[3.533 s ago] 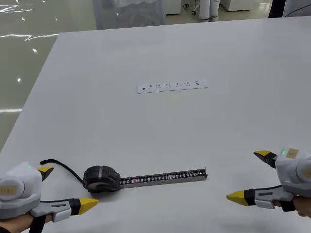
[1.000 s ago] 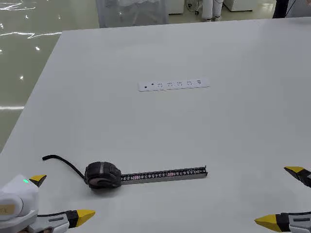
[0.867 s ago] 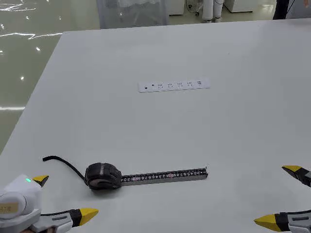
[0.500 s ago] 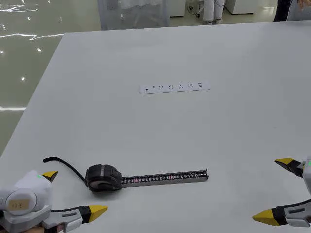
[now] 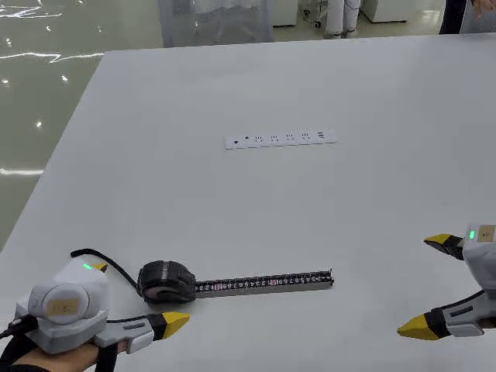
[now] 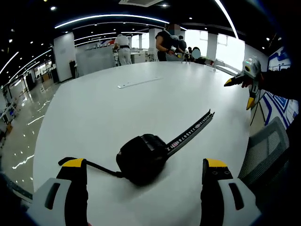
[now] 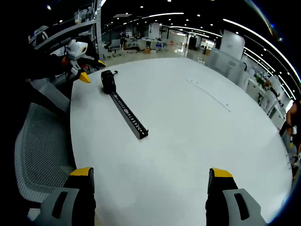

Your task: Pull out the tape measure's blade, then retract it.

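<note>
Tape measure (image 5: 164, 280) lying on the white tabletop (image 5: 310, 201): black case near the front-left edge, blade (image 5: 263, 282) drawn out flat to the right, wrist strap (image 5: 101, 258) trailing left. Left tool (image 5: 137, 293), jaws spread and empty, just beside the case. Right tool (image 5: 423, 284), jaws likewise spread, well apart from the blade tip. Power strip (image 5: 280, 139) farther back.
</note>
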